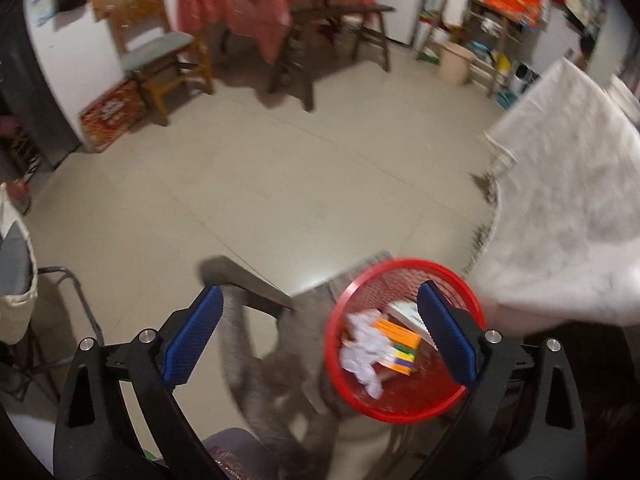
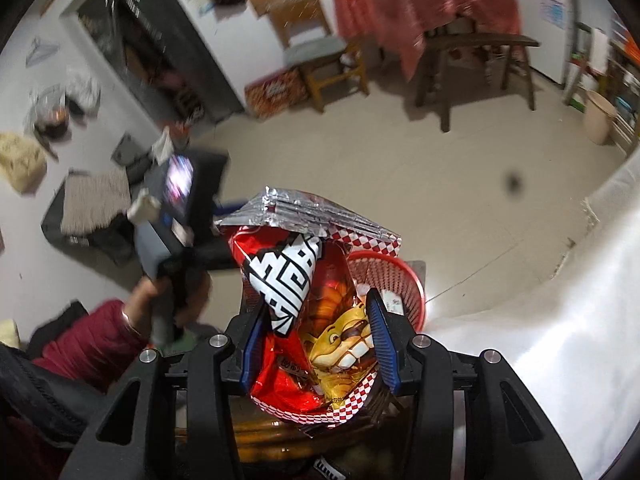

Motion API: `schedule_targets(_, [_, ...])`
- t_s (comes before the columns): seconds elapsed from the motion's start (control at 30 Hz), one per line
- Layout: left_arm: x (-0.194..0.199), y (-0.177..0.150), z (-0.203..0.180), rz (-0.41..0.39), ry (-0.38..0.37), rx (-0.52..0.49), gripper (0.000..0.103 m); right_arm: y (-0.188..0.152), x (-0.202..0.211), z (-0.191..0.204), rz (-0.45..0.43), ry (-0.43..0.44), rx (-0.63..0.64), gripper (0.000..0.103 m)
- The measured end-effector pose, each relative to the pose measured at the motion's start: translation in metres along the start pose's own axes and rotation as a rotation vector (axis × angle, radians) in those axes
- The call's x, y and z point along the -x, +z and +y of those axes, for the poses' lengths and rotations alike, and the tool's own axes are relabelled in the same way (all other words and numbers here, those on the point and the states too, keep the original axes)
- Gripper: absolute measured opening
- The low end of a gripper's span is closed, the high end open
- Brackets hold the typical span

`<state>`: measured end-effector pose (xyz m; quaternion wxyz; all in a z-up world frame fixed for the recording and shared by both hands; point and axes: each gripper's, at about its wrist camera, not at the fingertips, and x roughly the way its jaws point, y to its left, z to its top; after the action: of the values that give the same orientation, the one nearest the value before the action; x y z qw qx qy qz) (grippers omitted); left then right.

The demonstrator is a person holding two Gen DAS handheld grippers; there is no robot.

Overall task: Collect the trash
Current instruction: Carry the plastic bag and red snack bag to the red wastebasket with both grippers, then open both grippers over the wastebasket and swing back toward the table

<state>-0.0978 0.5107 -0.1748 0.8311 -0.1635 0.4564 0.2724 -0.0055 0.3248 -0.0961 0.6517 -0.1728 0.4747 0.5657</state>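
Observation:
A red mesh trash basket (image 1: pixel 348 300) stands on the floor by the white-covered table. It holds crumpled white paper (image 1: pixel 366 350) and an orange carton (image 1: pixel 400 344). My left gripper (image 1: pixel 320 340) is open and empty, held above and just left of the basket, its right finger over the rim. My right gripper (image 2: pixel 316 344) is shut on a red snack bag (image 2: pixel 308 300) with a lion picture and silver torn top. The bag hangs above and in front of the basket (image 2: pixel 404 276), which shows behind it. The left gripper (image 2: pixel 172 216) shows at the left of the right wrist view, held by a hand.
A white-covered table (image 1: pixel 568 200) lies to the right, also in the right wrist view (image 2: pixel 560 320). Wooden chairs (image 1: pixel 164 60), a bench and a red-clothed table (image 1: pixel 272 0) stand at the back. A grey cloth (image 1: pixel 280 380) lies beneath the left gripper. A beige bucket (image 1: pixel 454 62) stands by shelves.

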Motion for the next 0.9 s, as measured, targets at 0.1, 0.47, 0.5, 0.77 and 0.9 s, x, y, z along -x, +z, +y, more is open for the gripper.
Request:
schedule_targets(0.1, [0.01,0.006,0.019,-0.024,0.016,0.045,0.096,0.005,-0.028,0.011,0.053,-0.007,0.03,0.049])
schedule_targets(0.47, [0.021,0.01,0.025,-0.029,0.014,0.065,0.096,0.015,-0.044,-0.001,0.047,-0.08,0.033,0.07])
schedule_targets(0.5, [0.02,0.01,0.023,-0.027,0.013,0.063,0.096,0.013,-0.04,-0.004,0.039,-0.08,0.028,0.07])
schedule_targets(0.77, [0.035,0.014,0.0,-0.057,-0.006,0.027,0.096,-0.001,0.001,-0.019,-0.04,-0.089,-0.012,0.071])
schedule_targets(0.9, [0.049,0.019,-0.013,-0.082,-0.018,0.008,0.096,-0.007,0.02,-0.023,-0.079,-0.096,-0.025,0.072])
